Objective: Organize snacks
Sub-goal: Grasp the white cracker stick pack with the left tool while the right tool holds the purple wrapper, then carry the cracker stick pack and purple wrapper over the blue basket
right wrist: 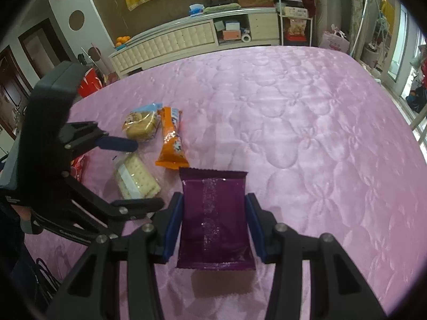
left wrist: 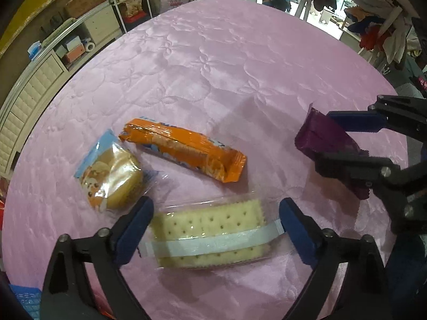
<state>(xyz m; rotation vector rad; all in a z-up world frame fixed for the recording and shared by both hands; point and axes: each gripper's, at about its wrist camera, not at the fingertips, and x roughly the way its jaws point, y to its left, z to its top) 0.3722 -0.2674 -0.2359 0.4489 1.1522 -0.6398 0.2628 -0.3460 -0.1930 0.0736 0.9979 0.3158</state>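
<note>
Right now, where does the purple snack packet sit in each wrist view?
Left wrist view: purple snack packet at the right edge, clamped in the right gripper.
Right wrist view: bottom centre, between that gripper's blue pads.
Shared landmark: orange wrapper, left of the packet in both views.

A lived-in home bedroom: a bed [right wrist: 293, 112] under a pink quilted cover fills the room, a cream padded headboard cabinet [right wrist: 173, 42] runs along the wall, a wire shelf rack [right wrist: 293, 13] holds boxes, and clothes hang on a drying rack [left wrist: 373, 21].
</note>
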